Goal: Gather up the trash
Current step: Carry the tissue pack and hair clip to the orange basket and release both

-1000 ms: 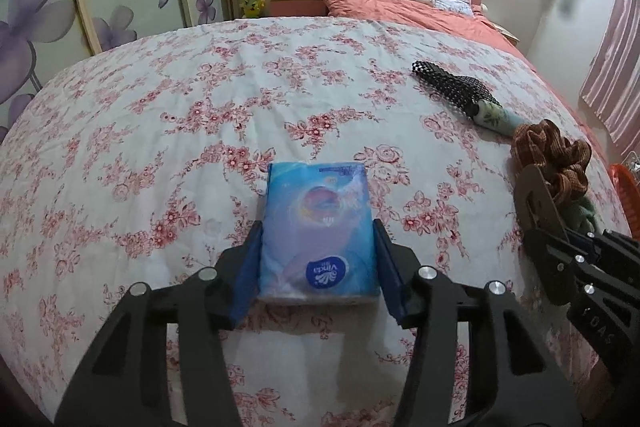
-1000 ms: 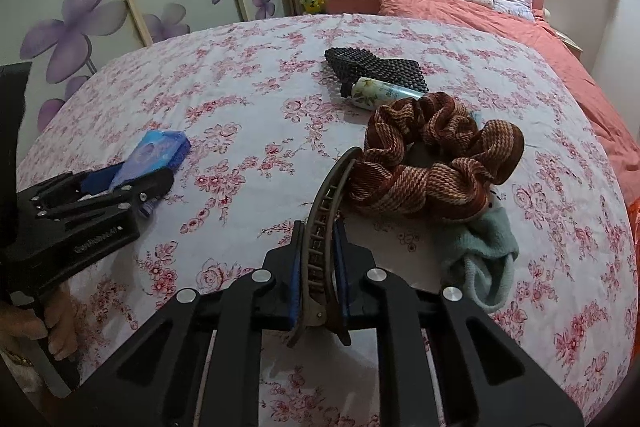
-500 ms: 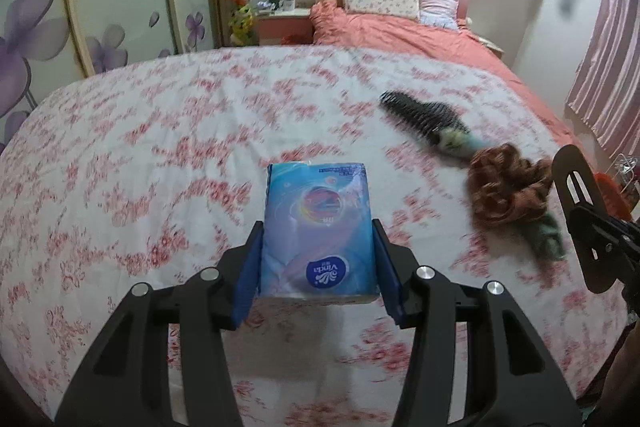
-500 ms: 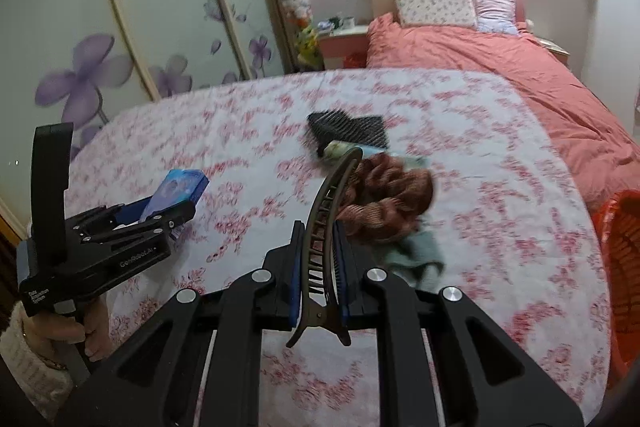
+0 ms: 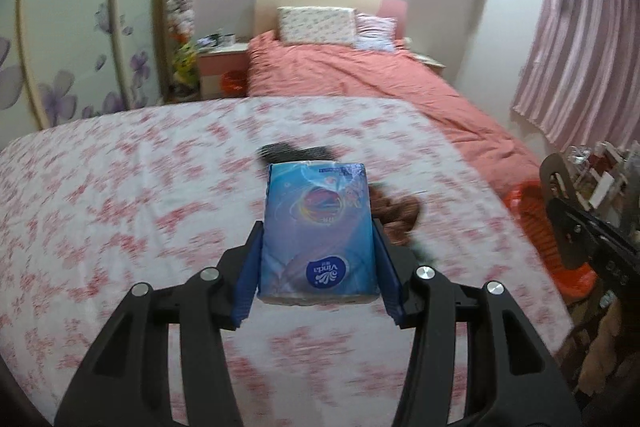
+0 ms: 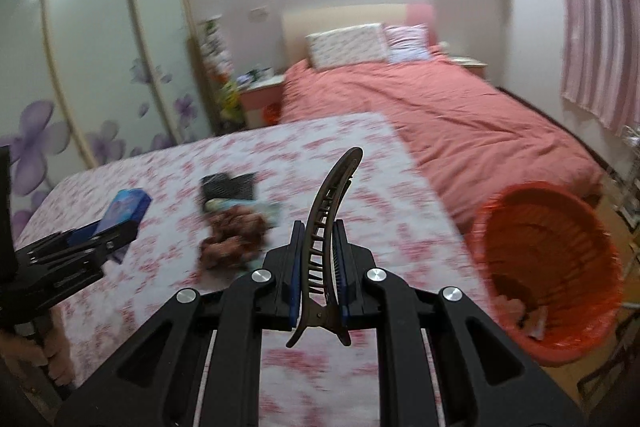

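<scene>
Bedroom, floral bed below me: my left gripper has its jaws clamped on the sides of a blue tissue pack, my right gripper has its jaws pinched nearly together on a brown hair clip, both clear of the bed. Carry step, I judge. Next I need both loads over the orange basket on the floor at right, then jaws spread; scrunchie and hairbrush remain on the bed.

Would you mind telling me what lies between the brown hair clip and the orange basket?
Only bare floral bedspread between the brown hair clip and the orange basket, in the right wrist view.
</scene>
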